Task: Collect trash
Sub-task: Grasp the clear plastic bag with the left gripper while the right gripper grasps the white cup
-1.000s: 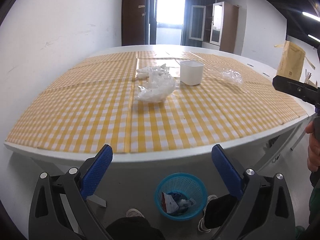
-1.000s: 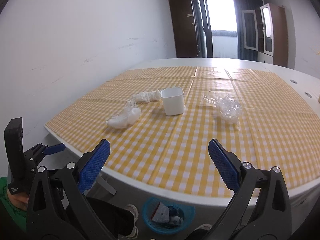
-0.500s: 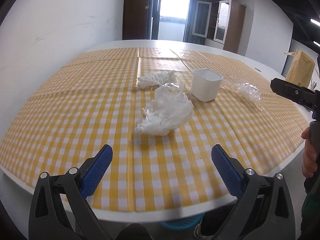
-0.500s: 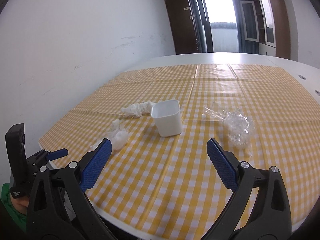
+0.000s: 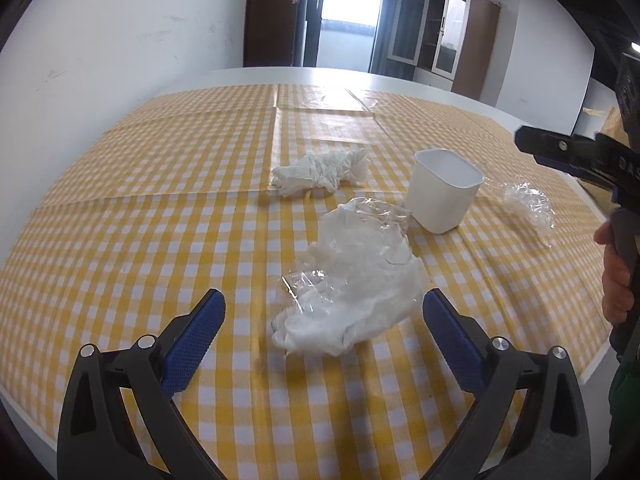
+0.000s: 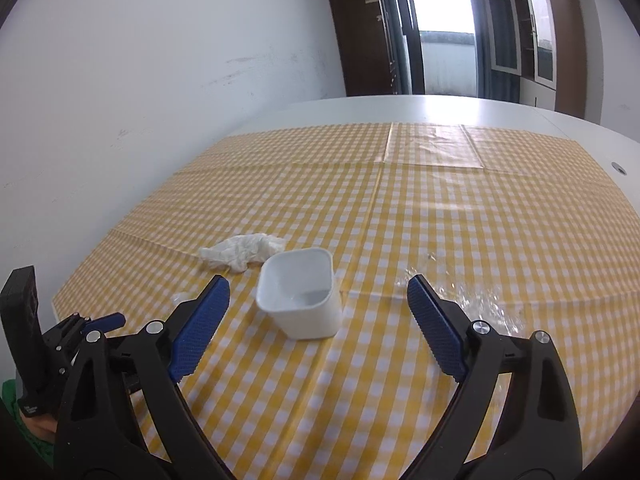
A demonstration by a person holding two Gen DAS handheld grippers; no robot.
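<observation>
Glossy checked tablecloth (image 5: 160, 208); crinkled clear plastic bag (image 5: 352, 280); smooth matt white tub (image 6: 300, 292); crumpled paper tissue (image 5: 320, 166).

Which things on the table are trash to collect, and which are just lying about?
Trash to collect:
crumpled plastic bag
crumpled tissue
clear wrap
white cup, probably

Just lying about:
checked tablecloth
brown paper bag at the far right

Both the left gripper and the right gripper are open, holding nothing.
</observation>
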